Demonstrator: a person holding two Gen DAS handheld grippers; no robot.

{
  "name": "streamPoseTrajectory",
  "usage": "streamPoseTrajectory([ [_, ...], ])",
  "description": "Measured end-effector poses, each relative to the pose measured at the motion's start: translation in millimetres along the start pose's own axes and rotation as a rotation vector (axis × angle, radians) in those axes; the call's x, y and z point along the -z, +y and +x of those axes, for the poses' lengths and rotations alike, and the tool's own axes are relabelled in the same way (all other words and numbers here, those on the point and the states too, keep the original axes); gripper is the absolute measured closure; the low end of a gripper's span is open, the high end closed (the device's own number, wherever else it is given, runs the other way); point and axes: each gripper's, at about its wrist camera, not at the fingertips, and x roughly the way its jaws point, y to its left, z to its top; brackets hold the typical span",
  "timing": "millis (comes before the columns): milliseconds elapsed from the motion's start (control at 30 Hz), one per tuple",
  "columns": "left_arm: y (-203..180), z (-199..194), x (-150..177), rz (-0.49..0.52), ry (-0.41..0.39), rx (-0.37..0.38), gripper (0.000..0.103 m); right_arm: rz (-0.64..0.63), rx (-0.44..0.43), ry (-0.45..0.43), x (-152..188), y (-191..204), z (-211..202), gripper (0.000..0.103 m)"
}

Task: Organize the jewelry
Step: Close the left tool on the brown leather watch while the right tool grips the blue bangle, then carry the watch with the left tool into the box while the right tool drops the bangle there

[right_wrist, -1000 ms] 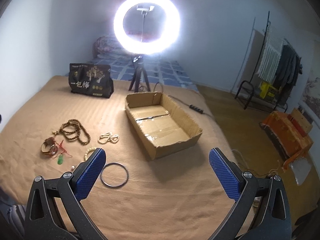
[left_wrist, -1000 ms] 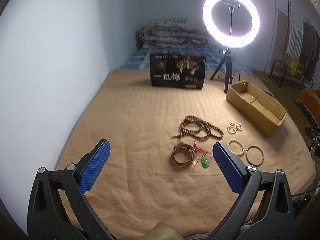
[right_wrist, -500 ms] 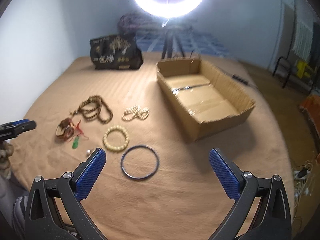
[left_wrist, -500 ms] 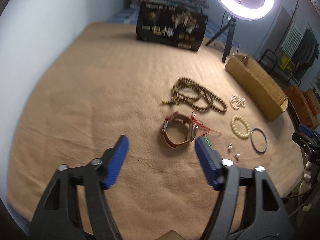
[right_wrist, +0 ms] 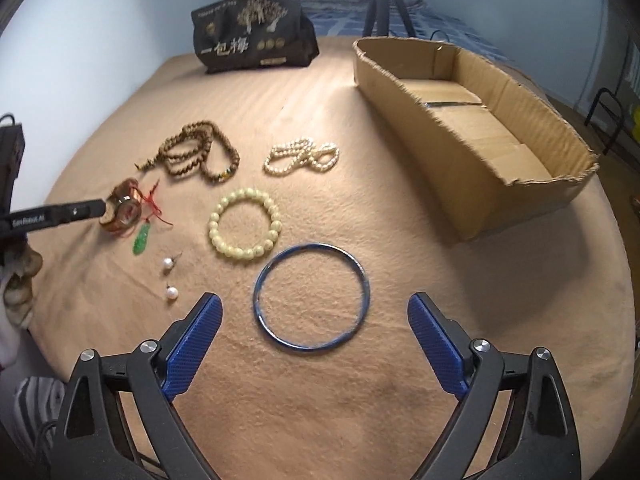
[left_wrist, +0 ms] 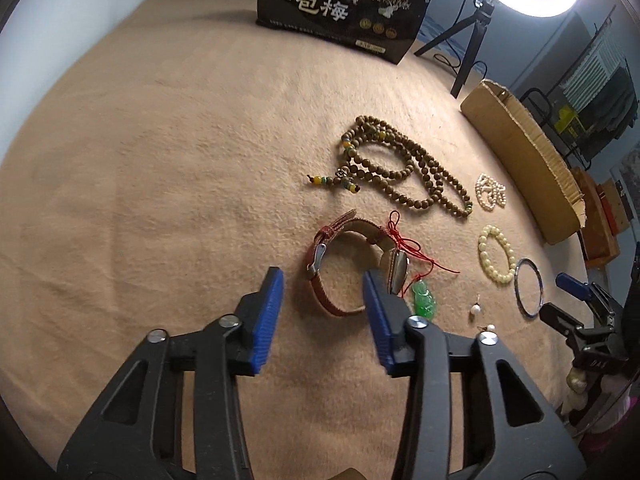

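Your left claw [left_wrist: 322, 304] is released, fingers partly spread, with the watch [left_wrist: 352, 268] right at its tips: the strap's near arc sits in the gap and the loop runs straight ahead, so that's probably your grab. Your right claw [right_wrist: 314, 330] is wide open, hovering just short of the blue bangle [right_wrist: 311, 295], touching nothing. Past those lie 1 pale bead bracelet [right_wrist: 245, 223], pearls and brown prayer beads [left_wrist: 400, 168] on the tan blanket [left_wrist: 160, 160]. The cardboard box [right_wrist: 472, 120] sits further right, nearer your right claw. Black bag and tripod at the back.
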Motion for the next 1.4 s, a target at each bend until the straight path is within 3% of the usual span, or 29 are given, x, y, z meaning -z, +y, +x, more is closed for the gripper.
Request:
streamPoseTrajectory([
  [67, 1, 7, -1, -0.007, 0.012, 0.004, 0.064, -0.004, 0.010, 0.011, 1, 0, 6, 0.009],
  [300, 3, 16, -5, -0.018, 0.015, -0.007, 0.085, -0.014, 0.007, 0.046, 0, 2, 26, 0.009],
  [433, 0, 17, -4, 0.009, 0.010, -0.043, 0.093, -0.047, 0.041, 0.056, -3, 7, 34, 0.009],
  [500, 0, 16, -5, 0.007, 0.008, -0.043, 0.094, -0.060, 0.056, 0.059, -4, 10, 36, 0.012],
  [600, -1, 16, -5, 0.006, 0.004, -0.048, 0.096, -0.068, 0.063, 0.054, -5, 11, 33, 0.031],
  [800, -7, 11, -2, 0.014, -0.009, -0.055, 0.097, -0.042, 0.038, 0.041, -4, 8, 24, 0.031],
  [1067, -18, -11, -5, 0.026, -0.050, -0.040, 0.097, -0.056, 0.031, -0.039, -3, 14, -9, 0.031],
  [1400, -62, -29, -36, 0.072, -0.118, 0.055, 0.097, -0.032, 0.076, -0.167, -28, -7, -50, 0.031],
])
